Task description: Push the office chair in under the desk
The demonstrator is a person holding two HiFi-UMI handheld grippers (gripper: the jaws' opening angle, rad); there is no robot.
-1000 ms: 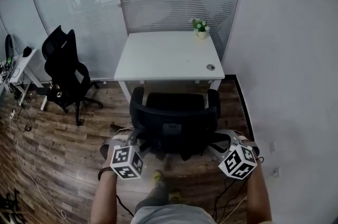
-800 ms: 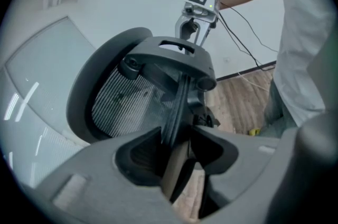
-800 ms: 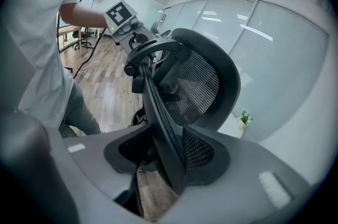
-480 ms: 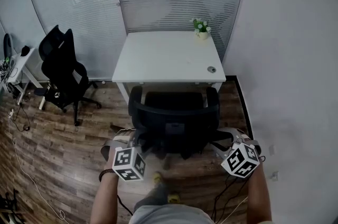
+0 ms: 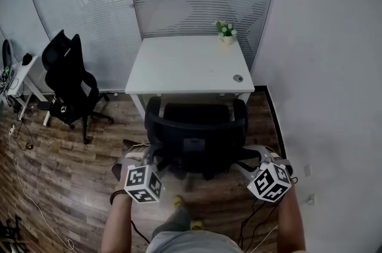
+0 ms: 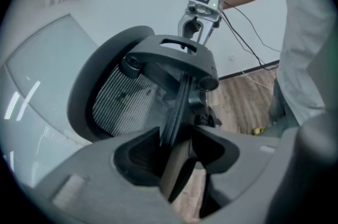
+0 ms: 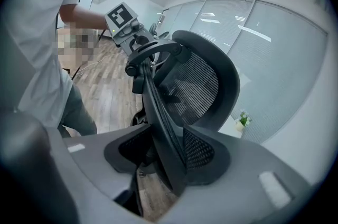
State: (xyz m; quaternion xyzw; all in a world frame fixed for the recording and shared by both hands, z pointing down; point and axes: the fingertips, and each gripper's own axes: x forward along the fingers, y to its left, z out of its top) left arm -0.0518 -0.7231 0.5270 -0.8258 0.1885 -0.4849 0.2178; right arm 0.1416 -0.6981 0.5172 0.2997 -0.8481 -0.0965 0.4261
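Note:
The black office chair [image 5: 197, 132] stands facing the white desk [image 5: 188, 64], with its seat front at the desk's near edge. My left gripper [image 5: 152, 156] is at the left edge of the backrest and my right gripper [image 5: 248, 157] at the right edge. In the left gripper view the thin backrest rim [image 6: 182, 106] runs between the jaws of my left gripper [image 6: 177, 146]; they are opening, and a gap shows on one side. In the right gripper view my right gripper [image 7: 169, 149] is shut on the backrest frame [image 7: 158, 112], and the mesh back [image 7: 198, 80] rises beyond it.
A small potted plant [image 5: 226, 31] and a round grommet [image 5: 238, 77] are on the desk. A second black chair [image 5: 68, 82] stands at the left by another desk [image 5: 18, 76]. Glass partitions run behind. A white wall [image 5: 328, 67] is close on the right. Cables lie on the wood floor [image 5: 36, 186].
The chair and both grippers have edged slightly toward the desk. Both grippers stay at the backrest's edges.

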